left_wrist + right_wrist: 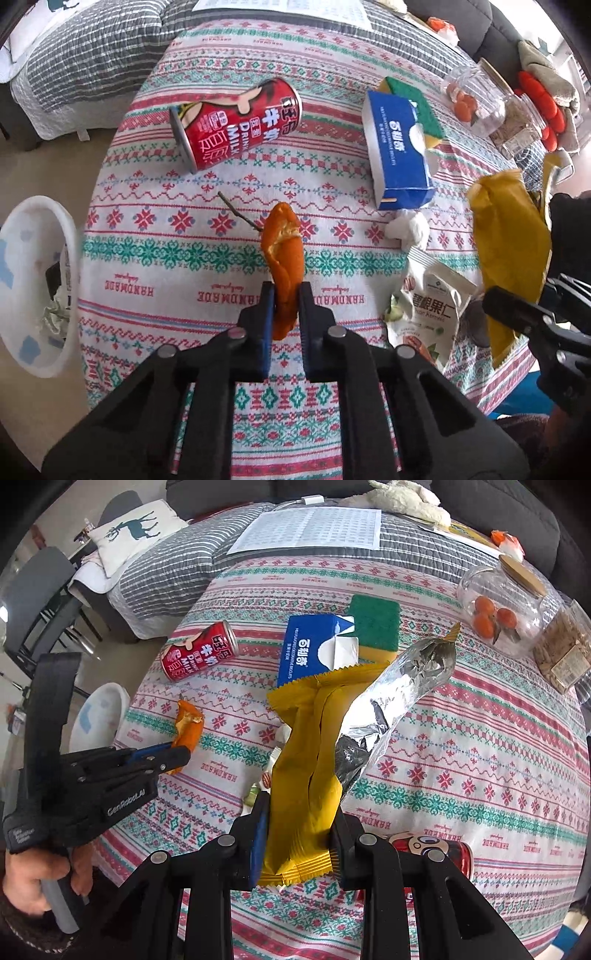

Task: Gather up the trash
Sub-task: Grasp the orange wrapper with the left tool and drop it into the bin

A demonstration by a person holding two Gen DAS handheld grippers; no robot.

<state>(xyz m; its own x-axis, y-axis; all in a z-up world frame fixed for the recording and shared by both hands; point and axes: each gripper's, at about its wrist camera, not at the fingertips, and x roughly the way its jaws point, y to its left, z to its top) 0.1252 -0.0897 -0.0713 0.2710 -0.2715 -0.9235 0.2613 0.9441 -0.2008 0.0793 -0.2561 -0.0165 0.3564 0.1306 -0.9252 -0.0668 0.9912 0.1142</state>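
The left gripper is clamping its 2 nearly closed fingers on a curled orange strip of fruit peel, holding it above the patterned red, green and white tablecloth. The right gripper is pinching a crumpled yellow foil snack wrapper with a silver lining, lifted over the same cloth. A red tin milk can is lying on its side beyond the peel, a blue cardboard tissue box near it, and a white plastic bin is standing just beside the table's edge
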